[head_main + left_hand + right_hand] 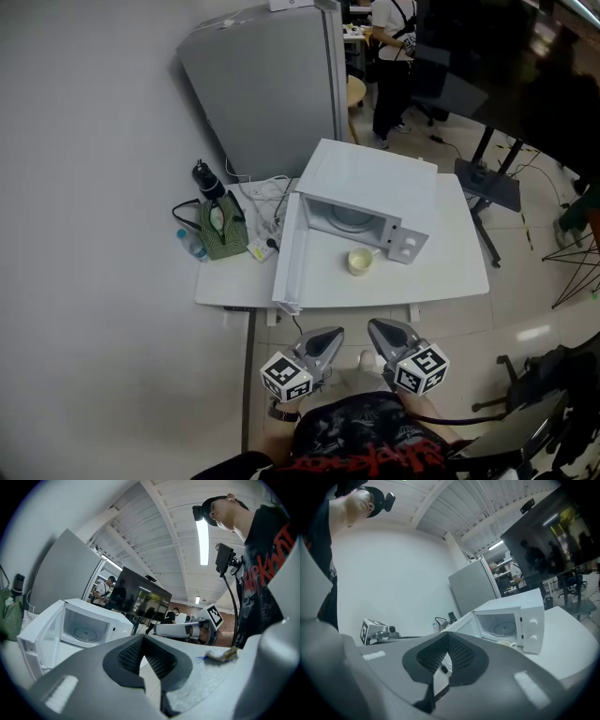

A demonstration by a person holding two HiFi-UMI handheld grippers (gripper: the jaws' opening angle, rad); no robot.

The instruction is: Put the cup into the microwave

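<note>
Both grippers are sitting clenched with nothing between the jaws. The left gripper [326, 341] and the right gripper [386, 334] are hovering side by side off the near edge of the white table [450, 253], well apart from the cup [360, 262].

That cup is standing upright on the table just in front of the microwave [375, 183], whose door [291, 253] is hanging wide open to the left. It is looking like a small, pale yellow ceramic cup, so I am judging it stiff, fairly light, smooth and likely slippery, and breakable if it is knocked or dropped. A short handle is showing on the side toward the microwave in the right gripper view. Closing the jaws over the rim and wall, one pad inside and one outside, or across the handle, is looking like the safest hold. Squeezing the round body from outside is risking a slip.

Whether the cup is holding liquid I cannot tell; it is looking empty from above. The microwave's cavity is holding only its glass turntable [352, 218]. At the table's left end a green bag [222, 232] is gaping open with something pale inside, beside a water bottle [192, 246].
</note>
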